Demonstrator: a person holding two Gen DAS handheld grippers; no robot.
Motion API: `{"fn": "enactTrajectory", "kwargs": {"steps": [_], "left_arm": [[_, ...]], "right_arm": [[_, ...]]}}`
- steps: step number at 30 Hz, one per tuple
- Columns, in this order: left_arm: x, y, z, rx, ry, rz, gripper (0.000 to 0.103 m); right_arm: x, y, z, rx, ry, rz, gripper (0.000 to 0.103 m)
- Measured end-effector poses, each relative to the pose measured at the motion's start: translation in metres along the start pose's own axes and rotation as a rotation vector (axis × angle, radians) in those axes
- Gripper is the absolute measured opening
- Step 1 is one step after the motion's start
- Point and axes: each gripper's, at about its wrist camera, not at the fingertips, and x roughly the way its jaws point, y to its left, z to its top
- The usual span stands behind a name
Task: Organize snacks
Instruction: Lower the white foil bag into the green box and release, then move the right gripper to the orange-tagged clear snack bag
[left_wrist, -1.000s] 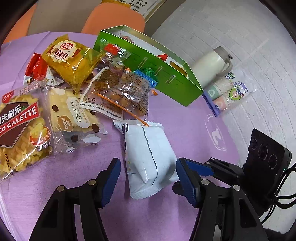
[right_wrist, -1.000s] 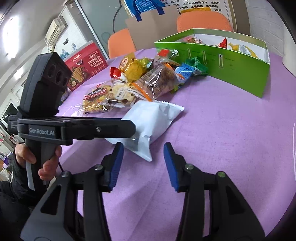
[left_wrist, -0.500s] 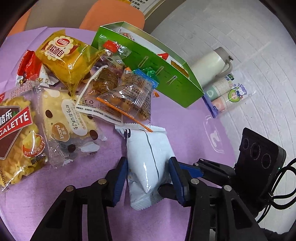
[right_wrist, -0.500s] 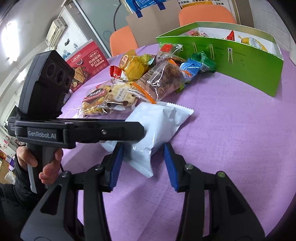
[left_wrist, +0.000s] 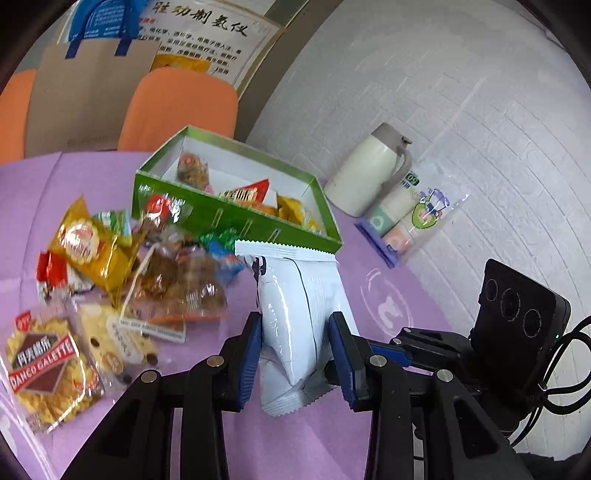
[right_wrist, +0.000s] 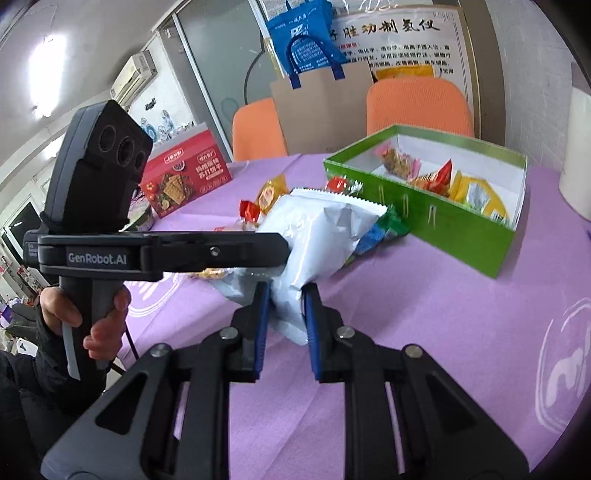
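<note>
Currently my left gripper (left_wrist: 293, 354) and right gripper (right_wrist: 284, 325), jaws just closing, both pinch the white snack bag (left_wrist: 295, 314) above the table's (left_wrist: 369, 435) near edge; uneven pulls risk tearing or slippage.

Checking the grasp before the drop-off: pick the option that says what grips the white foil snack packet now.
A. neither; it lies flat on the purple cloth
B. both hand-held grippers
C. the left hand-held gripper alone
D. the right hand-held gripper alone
B: the left hand-held gripper and the right hand-held gripper both pinch the white foil snack packet, which is lifted.
</note>
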Motion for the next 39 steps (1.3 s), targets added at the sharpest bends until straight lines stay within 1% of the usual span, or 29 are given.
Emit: {"fn": "enactTrajectory", "kwargs": {"steps": [3,7,10,14,19,22,25,27,28,29,30,31,32,33,34,35,37,39], "left_arm": [[0.006,-0.005,0.029,0.017,-0.035,-0.006,0.037],[0.023,0.000,0.068,0.019,-0.059,0.009,0.037],[0.042,0.009,0.091,0.009,-0.052,0.027,0.037],[0.068,0.031,0.113,-0.044,-0.033,0.039,0.037],[0.090,0.052,0.126,-0.075,-0.013,0.061,0.037],[0.101,0.066,0.135,-0.112,0.011,0.068,0.037],[0.111,0.081,0.138,-0.152,0.029,0.070,0.037],[0.116,0.087,0.140,-0.160,0.040,0.081,0.037],[0.118,0.089,0.141,-0.161,0.043,0.090,0.037],[0.119,0.091,0.141,-0.164,0.045,0.106,0.040],[0.119,0.094,0.140,-0.171,0.049,0.118,0.048],[0.118,0.096,0.138,-0.180,0.048,0.130,0.054],[0.116,0.098,0.136,-0.185,0.040,0.142,0.064],[0.112,0.099,0.134,-0.189,0.030,0.161,0.072],[0.109,0.099,0.133,-0.185,0.017,0.170,0.072],[0.105,0.098,0.132,-0.178,0.009,0.176,0.075],[0.098,0.095,0.130,-0.164,0.003,0.199,0.076],[0.090,0.090,0.129,-0.145,0.000,0.218,0.077]], "right_arm": [[-0.003,-0.009,0.022,-0.011,-0.048,-0.031,0.021],[0.010,-0.029,0.052,0.004,-0.078,-0.036,0.021],[0.025,-0.047,0.071,0.025,-0.083,-0.048,0.021],[0.047,-0.070,0.086,0.072,-0.088,-0.051,0.020],[0.069,-0.091,0.097,0.110,-0.092,-0.039,0.020],[0.084,-0.103,0.102,0.123,-0.081,-0.031,0.020],[0.094,-0.110,0.103,0.133,-0.070,-0.042,0.020],[0.101,-0.113,0.104,0.140,-0.062,-0.050,0.020],[0.104,-0.114,0.104,0.139,-0.056,-0.057,0.022],[0.108,-0.114,0.104,0.134,-0.043,-0.074,0.024],[0.111,-0.114,0.103,0.124,-0.034,-0.092,0.024],[0.115,-0.114,0.103,0.107,-0.023,-0.116,0.028],[0.117,-0.112,0.102,0.085,-0.014,-0.150,0.038],[0.119,-0.112,0.102,0.070,-0.008,-0.178,0.047],[0.118,-0.109,0.101,0.052,-0.008,-0.209,0.063],[0.116,-0.106,0.099,0.032,-0.020,-0.236,0.068],[0.111,-0.100,0.096,-0.006,-0.028,-0.255,0.069],[0.106,-0.092,0.093,-0.033,-0.019,-0.264,0.073]]}}
